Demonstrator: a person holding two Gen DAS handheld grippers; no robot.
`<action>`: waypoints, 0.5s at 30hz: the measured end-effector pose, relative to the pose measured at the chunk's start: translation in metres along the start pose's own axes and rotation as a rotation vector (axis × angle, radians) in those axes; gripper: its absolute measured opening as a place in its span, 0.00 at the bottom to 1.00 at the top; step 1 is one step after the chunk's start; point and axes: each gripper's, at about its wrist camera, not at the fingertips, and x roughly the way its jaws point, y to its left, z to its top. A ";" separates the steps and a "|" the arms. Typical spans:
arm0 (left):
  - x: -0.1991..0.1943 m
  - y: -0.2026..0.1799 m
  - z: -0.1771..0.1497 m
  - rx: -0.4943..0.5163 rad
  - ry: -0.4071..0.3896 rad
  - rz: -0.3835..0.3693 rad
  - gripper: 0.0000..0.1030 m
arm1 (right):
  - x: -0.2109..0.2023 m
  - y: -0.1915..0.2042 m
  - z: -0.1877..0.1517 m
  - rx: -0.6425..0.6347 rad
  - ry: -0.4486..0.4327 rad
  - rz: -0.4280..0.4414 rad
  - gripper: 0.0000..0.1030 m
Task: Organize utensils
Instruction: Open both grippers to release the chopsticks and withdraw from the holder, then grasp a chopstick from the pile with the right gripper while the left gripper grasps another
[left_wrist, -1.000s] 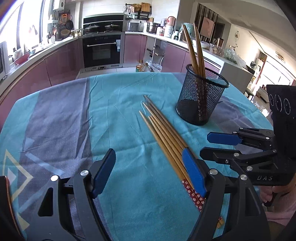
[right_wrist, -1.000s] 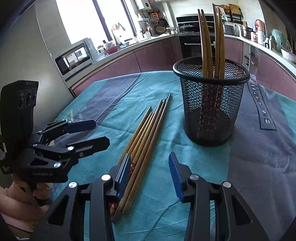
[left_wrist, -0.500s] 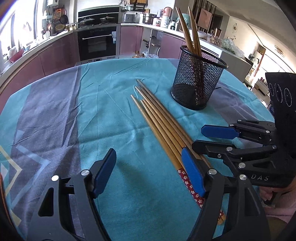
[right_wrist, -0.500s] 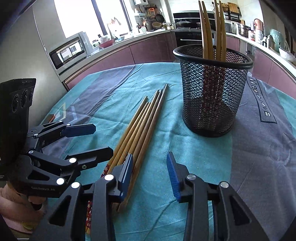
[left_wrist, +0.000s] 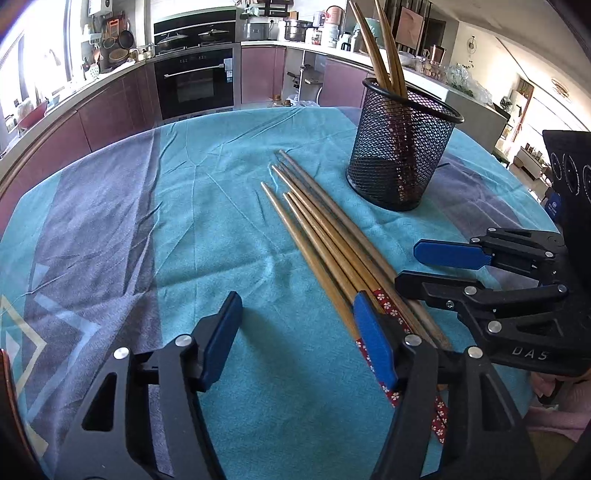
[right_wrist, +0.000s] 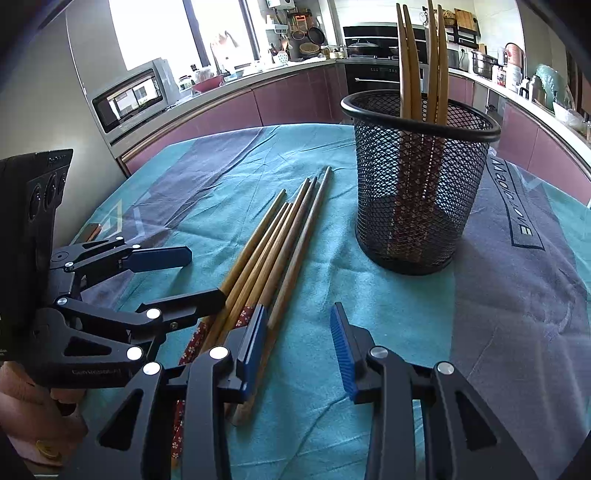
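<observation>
Several loose wooden chopsticks lie side by side on the cloth, their red flowered ends toward me. A black mesh holder stands behind them with a few chopsticks upright in it. My left gripper is low over the cloth. Its jaws are closing with only cloth between them, and its right finger rests at the bundle's left side. My right gripper is also closing; the bundle's outermost chopstick lies between its jaws beside the left pad, not pinched.
A teal and grey tablecloth covers the round table. Both grippers crowd the bundle's near end, almost touching. Kitchen counters, an oven and a microwave ring the room behind. A person's hand holds the left gripper's handle.
The left gripper has sunk closer to the chopsticks' near ends and its jaws have narrowed. The right gripper's jaws have narrowed a little. The chopsticks have not moved.
</observation>
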 end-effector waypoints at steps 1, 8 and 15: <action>0.001 0.000 0.000 0.003 0.002 0.003 0.58 | 0.000 0.000 0.000 -0.001 0.001 -0.003 0.32; 0.005 0.000 0.004 0.016 0.003 0.019 0.47 | 0.005 0.007 0.005 -0.024 0.013 -0.019 0.25; 0.008 0.005 0.010 -0.010 0.003 0.018 0.33 | 0.013 0.008 0.012 -0.015 0.019 -0.035 0.11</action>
